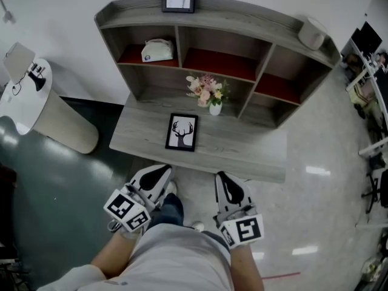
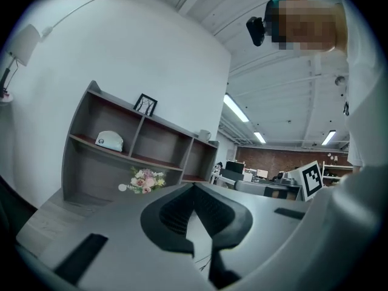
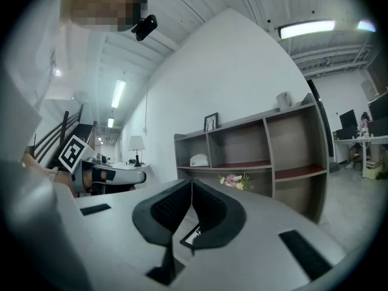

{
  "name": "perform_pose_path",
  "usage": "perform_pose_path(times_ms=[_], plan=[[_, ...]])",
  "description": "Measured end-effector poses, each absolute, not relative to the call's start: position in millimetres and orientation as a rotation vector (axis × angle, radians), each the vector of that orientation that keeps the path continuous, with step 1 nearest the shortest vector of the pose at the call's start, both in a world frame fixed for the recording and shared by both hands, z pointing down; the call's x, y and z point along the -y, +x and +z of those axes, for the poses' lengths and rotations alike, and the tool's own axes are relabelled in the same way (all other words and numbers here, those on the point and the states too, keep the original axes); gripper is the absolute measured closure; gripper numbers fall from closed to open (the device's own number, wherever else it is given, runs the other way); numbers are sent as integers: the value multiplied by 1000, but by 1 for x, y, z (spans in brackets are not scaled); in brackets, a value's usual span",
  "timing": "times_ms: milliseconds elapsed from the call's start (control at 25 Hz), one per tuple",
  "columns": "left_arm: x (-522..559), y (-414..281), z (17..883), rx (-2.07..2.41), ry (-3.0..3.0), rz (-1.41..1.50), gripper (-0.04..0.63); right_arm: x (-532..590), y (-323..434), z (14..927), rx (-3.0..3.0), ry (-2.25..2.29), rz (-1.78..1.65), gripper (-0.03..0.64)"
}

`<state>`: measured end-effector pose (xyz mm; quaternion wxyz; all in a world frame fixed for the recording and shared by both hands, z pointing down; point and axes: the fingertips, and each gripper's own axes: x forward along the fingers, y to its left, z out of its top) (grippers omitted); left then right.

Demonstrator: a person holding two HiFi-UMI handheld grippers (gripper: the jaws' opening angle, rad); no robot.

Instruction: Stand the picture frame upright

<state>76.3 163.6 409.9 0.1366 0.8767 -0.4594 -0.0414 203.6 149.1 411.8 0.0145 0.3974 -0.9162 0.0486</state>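
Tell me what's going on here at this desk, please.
A person stands before a grey desk with a shelf unit, holding a gripper in each hand. The left gripper and right gripper are both shut and empty, short of the desk's front edge. The deer picture frame lies flat on the desk, untouched, in front of a vase of flowers.
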Motion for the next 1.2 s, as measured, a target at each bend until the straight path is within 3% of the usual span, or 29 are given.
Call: perform_pose_path(times_ms=[920,1200], plan=[[16,-67,484,1074,2486,84,575,17,65,438,2602,1443,259,595],[35,-66,550,967,2387,206,510,27,67,459,2519,1478,307,595]])
